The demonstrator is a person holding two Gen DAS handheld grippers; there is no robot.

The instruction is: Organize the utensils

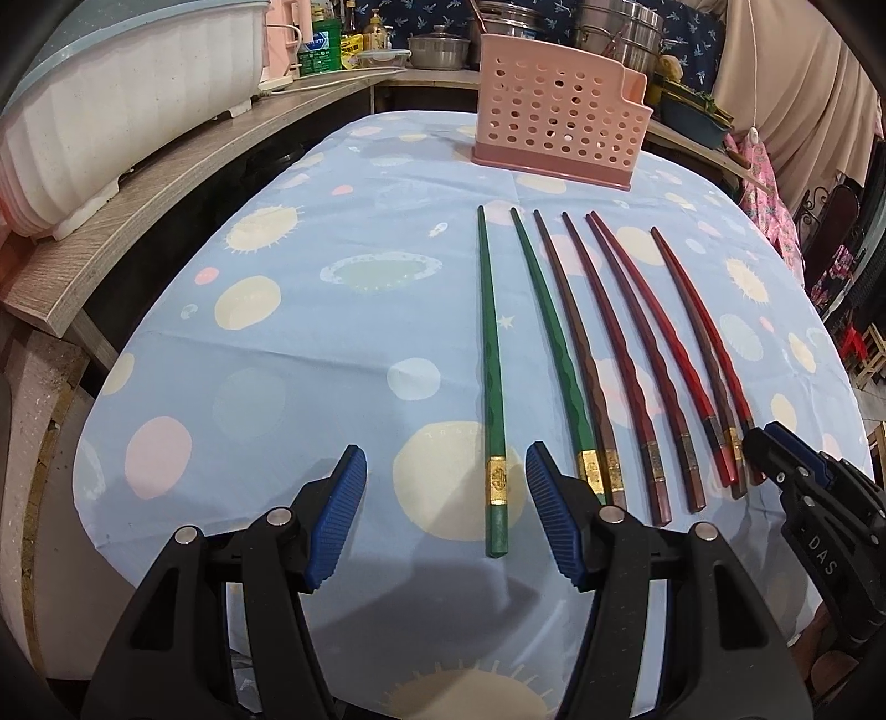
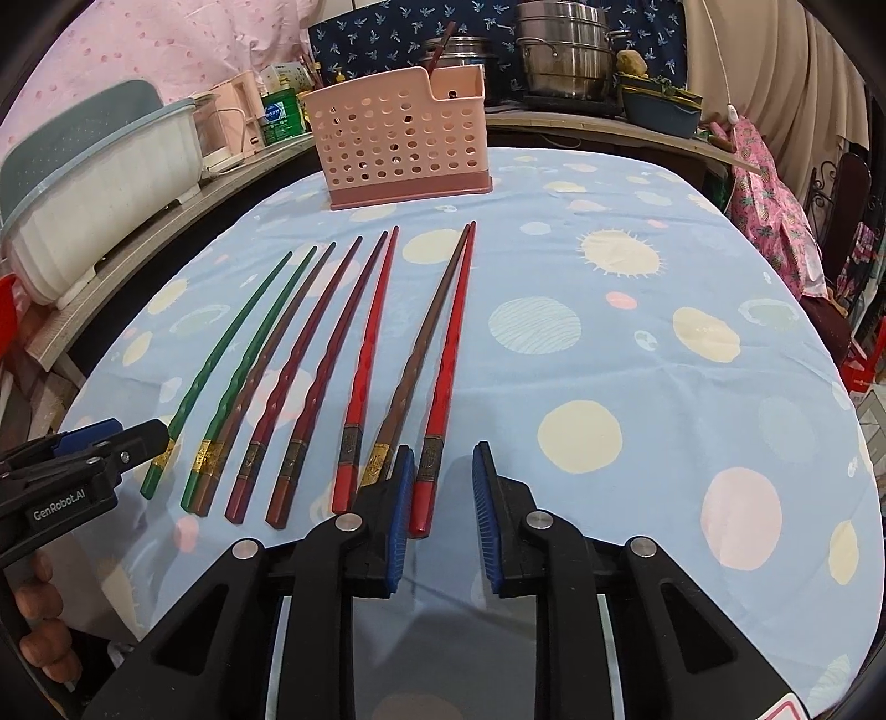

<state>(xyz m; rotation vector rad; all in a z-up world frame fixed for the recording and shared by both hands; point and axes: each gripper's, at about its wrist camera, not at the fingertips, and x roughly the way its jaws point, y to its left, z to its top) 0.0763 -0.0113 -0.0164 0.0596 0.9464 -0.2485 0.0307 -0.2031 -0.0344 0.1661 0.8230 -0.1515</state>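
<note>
Several chopsticks lie side by side on the blue spotted tablecloth (image 2: pixel 637 354), tips toward a pink perforated utensil holder (image 1: pixel 559 116) (image 2: pixel 398 144) at the far end. My left gripper (image 1: pixel 446 459) (image 2: pixel 149 437) is open, its pads on either side of the thick end of the leftmost green chopstick (image 1: pixel 492 387) without touching it. My right gripper (image 2: pixel 444 451) (image 1: pixel 758 443) stands narrowly open around the thick end of the rightmost red chopstick (image 2: pixel 443 376); that chopstick lies close to the left pad, clear of the right one. One chopstick (image 2: pixel 438 50) stands in the holder.
A white dish rack (image 1: pixel 111 111) (image 2: pixel 94 194) sits on a wooden shelf (image 1: pixel 166 194) along the table's left. Steel pots (image 2: pixel 565 55) and bottles stand behind the holder. A hand (image 2: pixel 44 637) grips the left tool. Cloth hangs at the right (image 2: pixel 769 210).
</note>
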